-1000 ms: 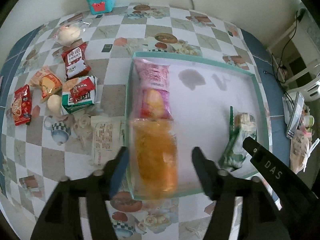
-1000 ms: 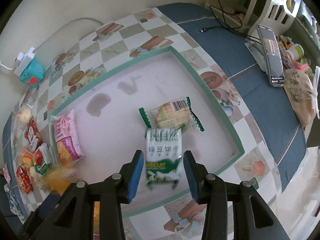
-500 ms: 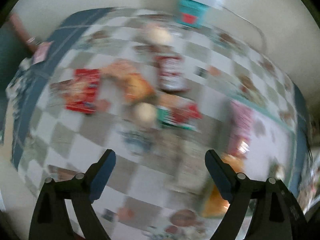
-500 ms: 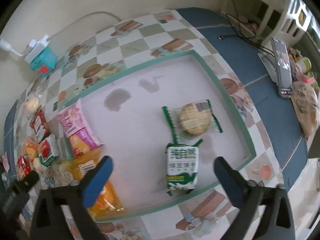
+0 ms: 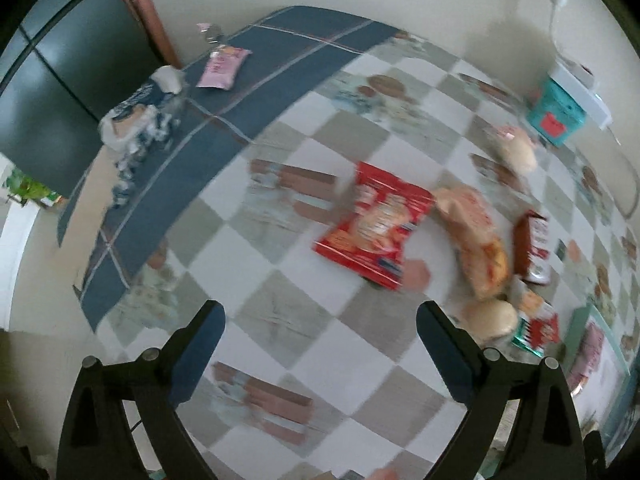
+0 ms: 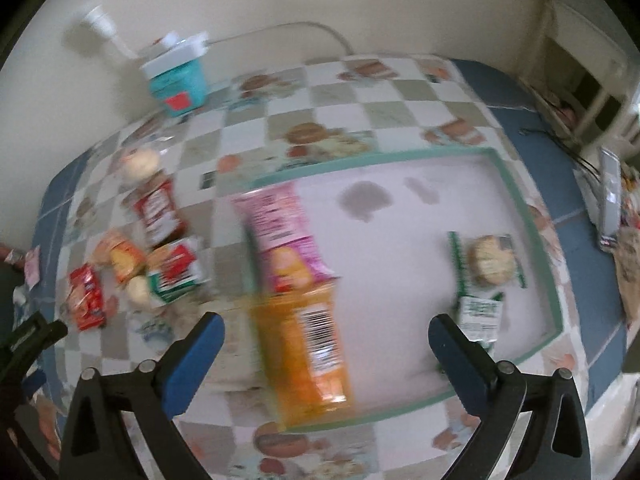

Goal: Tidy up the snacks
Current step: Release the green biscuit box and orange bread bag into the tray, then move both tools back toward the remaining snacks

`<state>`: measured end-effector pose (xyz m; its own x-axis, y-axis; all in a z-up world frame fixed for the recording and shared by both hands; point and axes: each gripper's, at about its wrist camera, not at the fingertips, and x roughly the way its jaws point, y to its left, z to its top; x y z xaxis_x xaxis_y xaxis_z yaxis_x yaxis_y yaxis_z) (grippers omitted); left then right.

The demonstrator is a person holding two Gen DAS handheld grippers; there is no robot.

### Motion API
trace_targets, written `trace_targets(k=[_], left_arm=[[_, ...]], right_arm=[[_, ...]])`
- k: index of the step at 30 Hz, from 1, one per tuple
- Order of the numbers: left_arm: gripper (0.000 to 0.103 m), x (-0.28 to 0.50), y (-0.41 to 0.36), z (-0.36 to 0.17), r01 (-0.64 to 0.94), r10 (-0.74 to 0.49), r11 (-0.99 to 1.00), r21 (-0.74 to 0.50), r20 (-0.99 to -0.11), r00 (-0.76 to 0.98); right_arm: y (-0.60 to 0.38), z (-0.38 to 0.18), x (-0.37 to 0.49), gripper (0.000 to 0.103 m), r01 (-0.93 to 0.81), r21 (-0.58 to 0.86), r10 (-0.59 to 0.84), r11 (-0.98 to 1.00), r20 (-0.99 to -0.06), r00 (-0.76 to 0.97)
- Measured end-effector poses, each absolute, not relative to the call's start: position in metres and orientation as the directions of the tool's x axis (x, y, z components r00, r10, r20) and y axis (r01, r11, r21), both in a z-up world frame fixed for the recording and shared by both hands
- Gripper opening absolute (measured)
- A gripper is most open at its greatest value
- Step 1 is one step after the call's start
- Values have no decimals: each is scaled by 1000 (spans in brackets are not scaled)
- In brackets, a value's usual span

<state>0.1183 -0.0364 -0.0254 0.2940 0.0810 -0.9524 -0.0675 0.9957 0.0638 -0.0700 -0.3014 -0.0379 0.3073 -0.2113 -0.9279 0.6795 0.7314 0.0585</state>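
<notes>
My left gripper [image 5: 320,312] hovers over bare checkered tablecloth, its jaws opening with nothing between them. Beyond it to the right lie a red packet [image 5: 374,228], an orange packet [image 5: 474,240], a dark red packet [image 5: 534,248], a round bun [image 5: 490,316] and a green-and-red packet [image 5: 536,328]. My right gripper [image 6: 326,322] stands open and empty above the teal-rimmed tray [image 6: 536,232]. In the tray lie a pink packet [image 6: 280,232], an orange packet [image 6: 308,344], a green biscuit packet [image 6: 478,316] and a round biscuit packet [image 6: 490,260].
A teal box [image 6: 178,80] with a white power strip on top stands by the wall. A phone [image 6: 610,200] lies on the blue cloth at the right. A small pink packet [image 5: 224,66] and crumpled bags sit at the table's far left corner.
The left gripper let go of the orange packet in the tray and swung left over the loose snacks. The right gripper released the green biscuit packet, opened wide and shifted left.
</notes>
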Motion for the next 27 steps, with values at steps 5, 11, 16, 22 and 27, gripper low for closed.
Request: trace_targets(k=[5,11,16,22,27], left_arm=[[97,123,-2,-25,-158,123,984,78,-945,303],[97,125,7,-33,-169,117,983,72,-955,274],[97,124,-2,-41,-134,110,988,78,-961,254],[97,122,-25,-54,-51,102,994,93,-970,221],[97,122,-41,-70,6,101,995,103,-980,173]], right_arm=[[-273,-38,-53,103,636,59,-193,769,-928,319],[-247,-45,-35,103,576,118,-113,809,-931,348],[-241,-53,-30,103,555,130,-91,822,-931,354],[-248,-61,-27,103,540,194,-33,819,-924,382],[-249,-71,-24,96,530,241,26,813,-924,381]])
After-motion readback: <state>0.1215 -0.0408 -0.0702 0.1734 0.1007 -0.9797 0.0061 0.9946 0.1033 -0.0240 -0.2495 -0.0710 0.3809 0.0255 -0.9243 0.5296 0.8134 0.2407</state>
